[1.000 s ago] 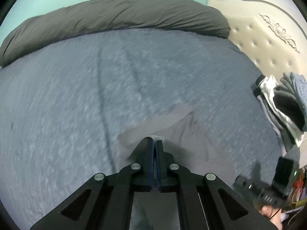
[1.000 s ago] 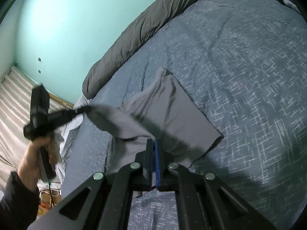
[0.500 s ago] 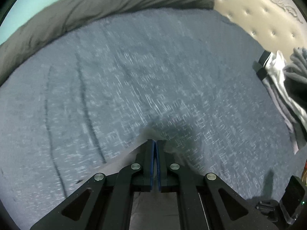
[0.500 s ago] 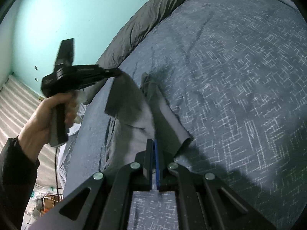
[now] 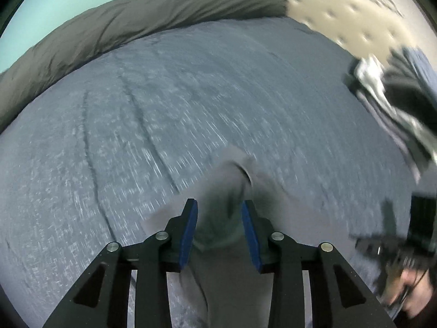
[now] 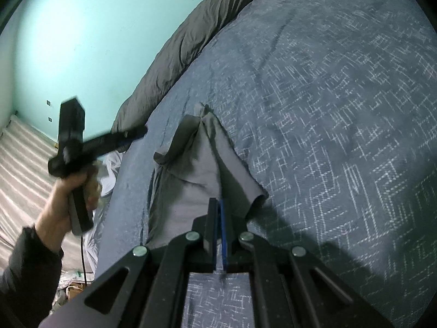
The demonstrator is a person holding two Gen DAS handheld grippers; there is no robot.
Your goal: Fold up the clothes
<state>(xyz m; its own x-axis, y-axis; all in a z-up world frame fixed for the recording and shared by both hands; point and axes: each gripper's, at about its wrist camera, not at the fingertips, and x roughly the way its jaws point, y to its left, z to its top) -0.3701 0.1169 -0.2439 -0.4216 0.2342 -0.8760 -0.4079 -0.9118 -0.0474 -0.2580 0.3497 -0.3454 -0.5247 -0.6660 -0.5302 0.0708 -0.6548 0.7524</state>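
A grey garment (image 6: 199, 161) lies bunched in a long strip on the blue patterned bedspread (image 6: 327, 109). My right gripper (image 6: 217, 205) is shut on its near edge and holds that edge up. My left gripper (image 5: 220, 207) is open, its blue pads apart, just above the garment (image 5: 232, 180), which has dropped from it. In the right wrist view the left gripper (image 6: 136, 134) is held in a hand to the left of the garment, clear of the cloth.
A dark grey duvet (image 5: 136, 22) is rolled along the bed's far edge by the teal wall. A pile of other clothes (image 5: 396, 104) sits at the right by the cream headboard (image 5: 341, 13). The floor (image 6: 24, 164) lies left of the bed.
My left gripper has opened and let go of the garment, which fell onto the bed. The right gripper has stayed shut on the cloth.
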